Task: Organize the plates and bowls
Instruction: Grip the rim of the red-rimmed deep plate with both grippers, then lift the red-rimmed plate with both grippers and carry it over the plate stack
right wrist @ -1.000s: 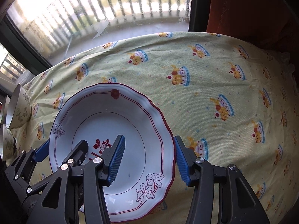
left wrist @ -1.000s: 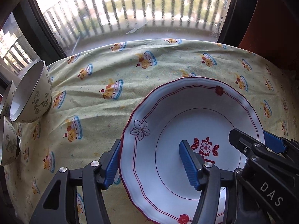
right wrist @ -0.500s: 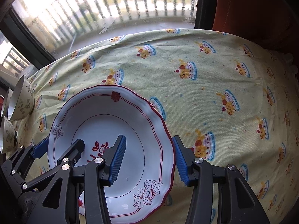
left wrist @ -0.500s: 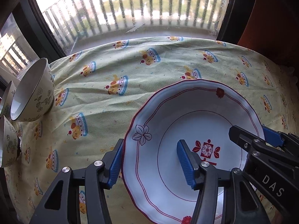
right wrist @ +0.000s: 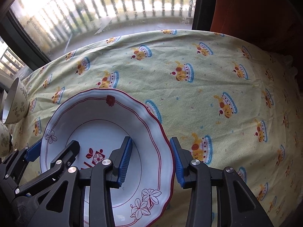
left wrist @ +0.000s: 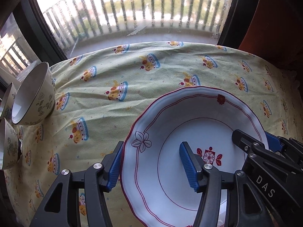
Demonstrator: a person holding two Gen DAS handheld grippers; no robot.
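the plate (left wrist: 198,128) sat toward the near edge of the cloth-covered table (left wrist: 151,71), tilted. the left gripper (left wrist: 153,167) straddled its left rim and the right gripper (right wrist: 150,159) its right rim, both spread with the rim between their pads. three bowls (left wrist: 32,96) stood at the table's left edge.

Surface (left wrist: 151,79) covered by a pale yellow cloth (right wrist: 208,87) printed with cartoon cakes, creased in places. Behind it, a dark-framed window (left wrist: 132,15) with dusty glass, a balcony railing (left wrist: 170,5) outside, bright daylight. Orange-red curtain (right wrist: 246,9) at right.
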